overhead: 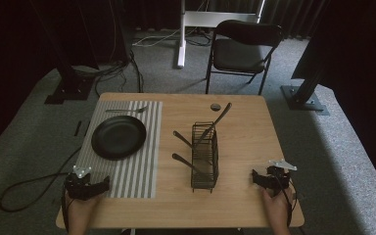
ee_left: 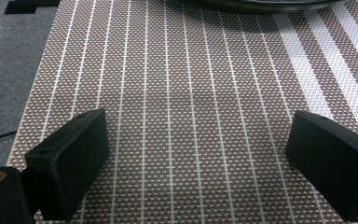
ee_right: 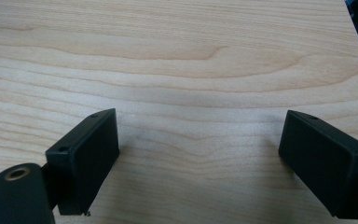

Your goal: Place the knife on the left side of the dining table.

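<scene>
The left gripper (overhead: 98, 187) rests at the near left corner of the surface (overhead: 240, 205), on the near edge of the striped placemat (overhead: 137, 171). Its fingers (ee_left: 70, 163) are released and stand wide apart — between them lies just the woven mat, nothing is grasped. The black plate (overhead: 119, 137) sits on the same mat, farther from the person, well apart from these fingers; in the left gripper view its rim (ee_left: 261, 3) shows at the top edge.

The right gripper (overhead: 256, 178) rests near the near right corner, on bare wood. Its fingers (ee_right: 86, 156) are released too, wide apart, with just wood grain between them. The wire basket (overhead: 205, 156) stands in the middle of the surface, to the left of this gripper and near it but not touching. Some utensils (overhead: 215, 122) lean out of the basket, their handles up and tilted.

A spoon (overhead: 127, 109) lies on the far edge of the mat, beyond the plate. A small dark round thing (overhead: 215, 106) lies near the far edge — I cannot tell what it is.

Behind the surface there is grey carpet, a black folding chair (overhead: 245, 49), and cables on the floor.
</scene>
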`<state>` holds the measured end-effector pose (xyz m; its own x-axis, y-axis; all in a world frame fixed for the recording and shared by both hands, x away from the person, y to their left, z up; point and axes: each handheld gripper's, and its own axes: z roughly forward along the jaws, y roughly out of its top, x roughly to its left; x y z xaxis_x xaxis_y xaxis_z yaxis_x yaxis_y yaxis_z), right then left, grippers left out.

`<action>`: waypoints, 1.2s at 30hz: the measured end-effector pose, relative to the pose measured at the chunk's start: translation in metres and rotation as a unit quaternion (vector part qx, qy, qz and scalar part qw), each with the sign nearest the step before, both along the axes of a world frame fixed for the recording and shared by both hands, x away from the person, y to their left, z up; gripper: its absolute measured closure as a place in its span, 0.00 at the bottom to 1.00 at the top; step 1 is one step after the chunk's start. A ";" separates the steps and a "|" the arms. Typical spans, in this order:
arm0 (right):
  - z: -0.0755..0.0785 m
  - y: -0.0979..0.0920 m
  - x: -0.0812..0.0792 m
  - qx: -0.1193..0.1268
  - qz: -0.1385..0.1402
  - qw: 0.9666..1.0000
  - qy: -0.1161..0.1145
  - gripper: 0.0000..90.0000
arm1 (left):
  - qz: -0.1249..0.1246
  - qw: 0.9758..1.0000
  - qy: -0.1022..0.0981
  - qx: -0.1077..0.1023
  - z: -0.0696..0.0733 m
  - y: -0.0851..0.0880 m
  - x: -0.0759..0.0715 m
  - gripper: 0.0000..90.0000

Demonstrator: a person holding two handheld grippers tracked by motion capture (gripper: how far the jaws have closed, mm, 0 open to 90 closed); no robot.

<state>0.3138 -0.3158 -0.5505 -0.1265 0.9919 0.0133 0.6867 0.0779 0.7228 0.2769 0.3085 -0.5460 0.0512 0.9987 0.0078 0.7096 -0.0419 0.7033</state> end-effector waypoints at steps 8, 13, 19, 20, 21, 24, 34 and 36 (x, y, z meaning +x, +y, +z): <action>0.000 0.000 0.000 0.000 -0.001 1.000 0.000 0.12 | 0.001 1.000 0.000 -0.001 0.000 0.000 0.000 0.07; 0.000 0.000 0.000 0.000 -0.001 1.000 0.000 0.12 | 0.001 1.000 0.000 -0.001 0.000 0.000 0.000 0.07; 0.000 0.000 0.000 0.000 -0.001 1.000 0.000 0.12 | 0.001 1.000 0.000 -0.001 0.000 0.000 0.000 0.07; 0.000 0.000 0.000 0.000 -0.001 1.000 0.000 0.12 | 0.001 1.000 0.000 -0.001 0.000 0.000 0.000 0.07; 0.000 0.000 0.000 0.000 -0.001 1.000 0.000 0.12 | 0.001 1.000 0.000 -0.002 0.000 0.000 0.000 0.07; 0.000 0.000 0.000 0.000 -0.001 1.000 0.000 0.12 | 0.000 1.000 -0.002 -0.004 0.000 0.001 -0.001 0.07; 0.000 0.000 0.000 0.000 -0.001 1.000 0.000 0.12 | 0.005 1.000 0.010 0.002 0.002 -0.001 0.001 0.07; 0.000 0.000 0.000 0.000 -0.001 1.000 0.000 0.12 | 0.001 1.000 0.013 0.002 0.002 -0.002 0.000 0.07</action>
<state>0.3139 -0.3158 -0.5506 -0.1252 0.9920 0.0126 0.6867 0.0775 0.7228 0.2770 0.3068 -0.5436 0.0488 0.9987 0.0112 0.7274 -0.0432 0.6849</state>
